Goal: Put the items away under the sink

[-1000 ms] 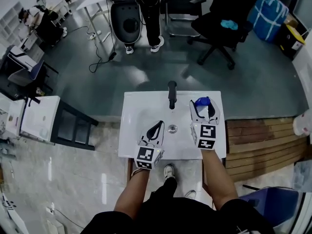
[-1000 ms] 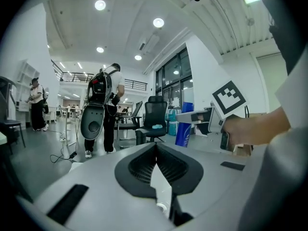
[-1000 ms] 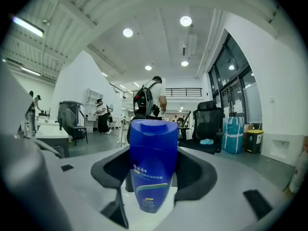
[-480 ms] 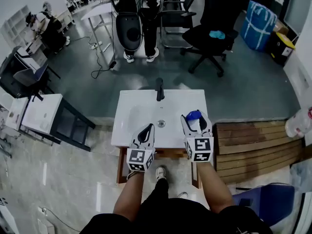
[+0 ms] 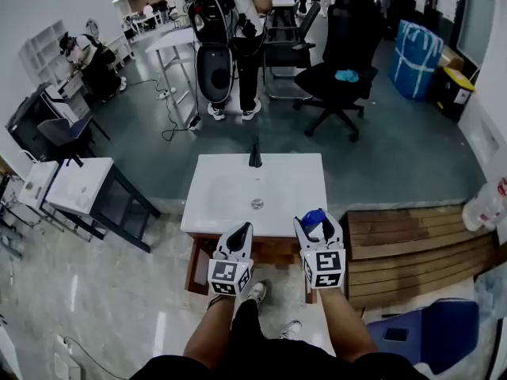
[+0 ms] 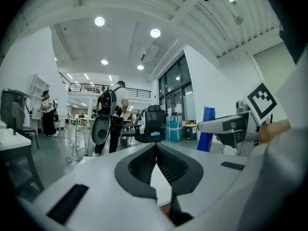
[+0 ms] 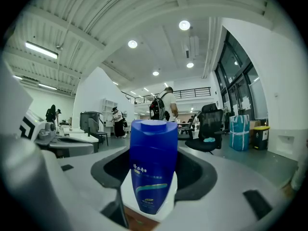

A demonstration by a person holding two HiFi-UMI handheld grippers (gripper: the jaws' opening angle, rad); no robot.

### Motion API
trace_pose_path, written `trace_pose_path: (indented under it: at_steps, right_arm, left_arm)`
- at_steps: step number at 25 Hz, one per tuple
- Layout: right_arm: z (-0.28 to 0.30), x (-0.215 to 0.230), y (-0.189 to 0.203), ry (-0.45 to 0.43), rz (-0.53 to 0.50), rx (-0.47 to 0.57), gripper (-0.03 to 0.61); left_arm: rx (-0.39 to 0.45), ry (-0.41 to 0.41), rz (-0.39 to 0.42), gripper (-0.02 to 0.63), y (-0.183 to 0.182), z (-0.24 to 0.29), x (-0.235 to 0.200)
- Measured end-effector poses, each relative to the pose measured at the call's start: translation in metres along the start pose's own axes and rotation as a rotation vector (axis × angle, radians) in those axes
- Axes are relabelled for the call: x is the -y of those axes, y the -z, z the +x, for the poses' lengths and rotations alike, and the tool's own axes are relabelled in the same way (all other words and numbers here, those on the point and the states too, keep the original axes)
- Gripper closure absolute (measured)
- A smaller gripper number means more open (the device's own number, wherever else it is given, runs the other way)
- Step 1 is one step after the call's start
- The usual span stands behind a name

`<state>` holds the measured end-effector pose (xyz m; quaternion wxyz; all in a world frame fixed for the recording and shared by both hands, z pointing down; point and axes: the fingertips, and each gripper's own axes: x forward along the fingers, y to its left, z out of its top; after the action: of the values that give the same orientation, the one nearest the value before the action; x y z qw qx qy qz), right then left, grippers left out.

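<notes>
Two grippers hovering at near edge of white sink unit (image 5: 230, 182), person standing before it. Right gripper (image 5: 320, 222) clamping upright blue bottle (image 7: 153, 167) between jaws. Left gripper (image 5: 240, 232) carrying nothing, jaws pressing together. Task looking early: bottle in hand, not yet stowed below. Space under sink hiding beneath countertop, only wooden frame (image 5: 273, 250) peeking out. Bottle label print proving too small to read.

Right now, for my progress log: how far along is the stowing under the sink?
Done: the sink top is bare besides its faucet. In hand: the right gripper holds a blue bottle; the left gripper is shut, empty. Left: placing the bottle under the sink.
</notes>
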<state>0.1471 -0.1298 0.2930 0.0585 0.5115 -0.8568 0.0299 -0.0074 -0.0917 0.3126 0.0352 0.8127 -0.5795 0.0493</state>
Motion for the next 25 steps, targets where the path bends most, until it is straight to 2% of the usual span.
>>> trace_pose_path:
  at_steps: [6,10,25]
  right_arm:
    - [-0.021,0.002,0.009,0.002,-0.01,0.005,0.301]
    - [-0.026,-0.013,0.016,-0.012,0.015,0.033,0.301]
    - [-0.005,-0.106,0.01,0.072,-0.012,0.077,0.301]
  left_arm:
    - [-0.031,0.022,-0.014,0.595,0.013,-0.001,0.019]
    - [-0.045,0.04,-0.002,0.595,0.017,-0.009,0.015]
    - [-0.062,0.109,-0.013,0.595,0.035,-0.043,-0.072]
